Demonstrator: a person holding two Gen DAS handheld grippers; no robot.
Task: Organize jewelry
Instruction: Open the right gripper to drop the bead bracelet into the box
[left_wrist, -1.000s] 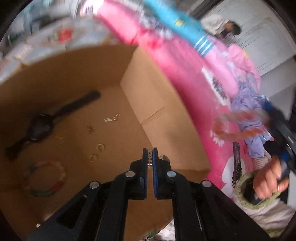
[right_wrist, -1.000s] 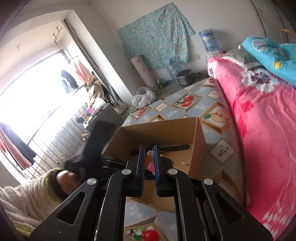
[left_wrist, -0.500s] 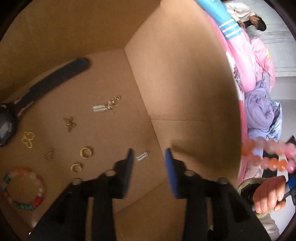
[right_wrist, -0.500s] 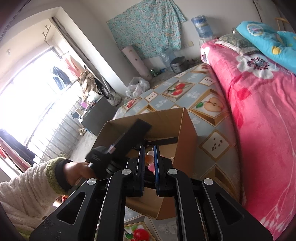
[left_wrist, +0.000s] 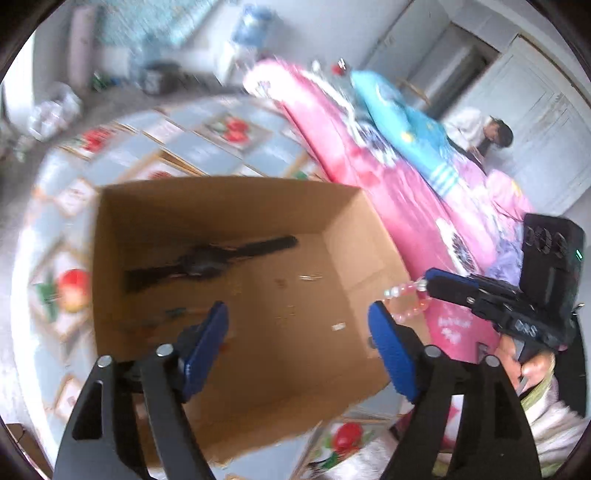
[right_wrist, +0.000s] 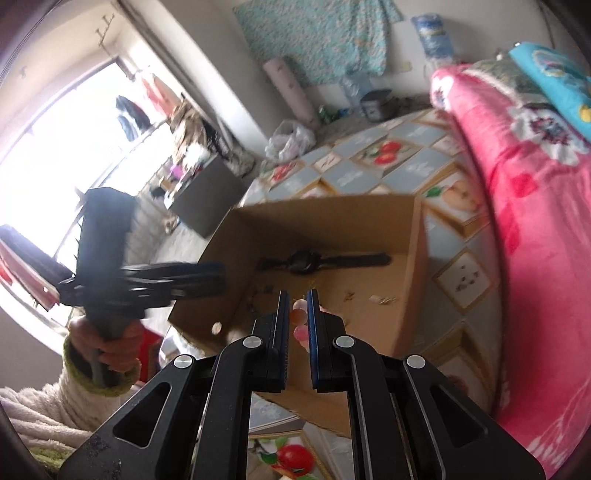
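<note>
An open cardboard box stands on the floor beside the bed. On its bottom lie a black watch and several small gold and silver pieces. My left gripper hangs above the box's near side, its jaws opening wide with nothing between them. My right gripper is shut on a pink bead bracelet just over the box's near rim. In the left wrist view the bracelet dangles by the box's right wall. The right wrist view shows the watch and the blurred left gripper.
A bed with a pink flowered cover runs along the box's right side. The floor mat has fruit-print tiles. A person sits at the bed's far end. Bags, bottles and a pot stand by the far wall.
My left gripper opened from shut, left a small silver piece on the box bottom, and rose up out of the box. My right gripper with the bracelet came closer to the box.
</note>
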